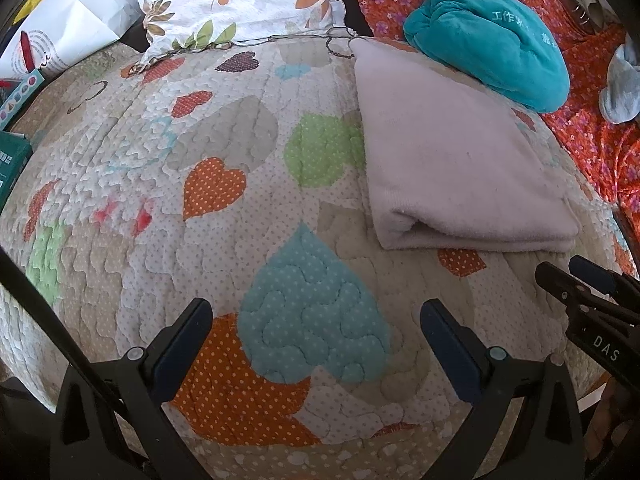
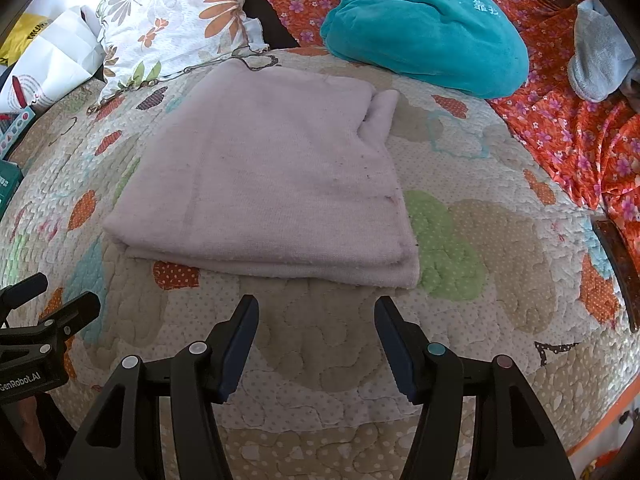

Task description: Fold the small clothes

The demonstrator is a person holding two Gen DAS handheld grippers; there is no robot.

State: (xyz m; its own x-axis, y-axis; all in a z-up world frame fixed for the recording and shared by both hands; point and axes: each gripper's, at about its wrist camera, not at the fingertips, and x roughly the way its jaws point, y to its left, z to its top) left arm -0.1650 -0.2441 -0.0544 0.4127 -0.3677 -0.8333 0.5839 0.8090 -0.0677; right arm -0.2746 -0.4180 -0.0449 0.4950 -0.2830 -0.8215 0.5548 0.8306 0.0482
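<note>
Two grippers are hanging idle over a quilt patched with hearts: the left gripper and the right gripper are both standing released, nothing between their jaws. Filling the middle of the right wrist view, the pale pink garment is lying already folded into a flat rectangle, so this piece looks done and little seems left beyond setting it aside. Behind it, upper right, a teal bundle is resting on an orange flowered cloth; upper left, a floral pillow is leaning.
</note>
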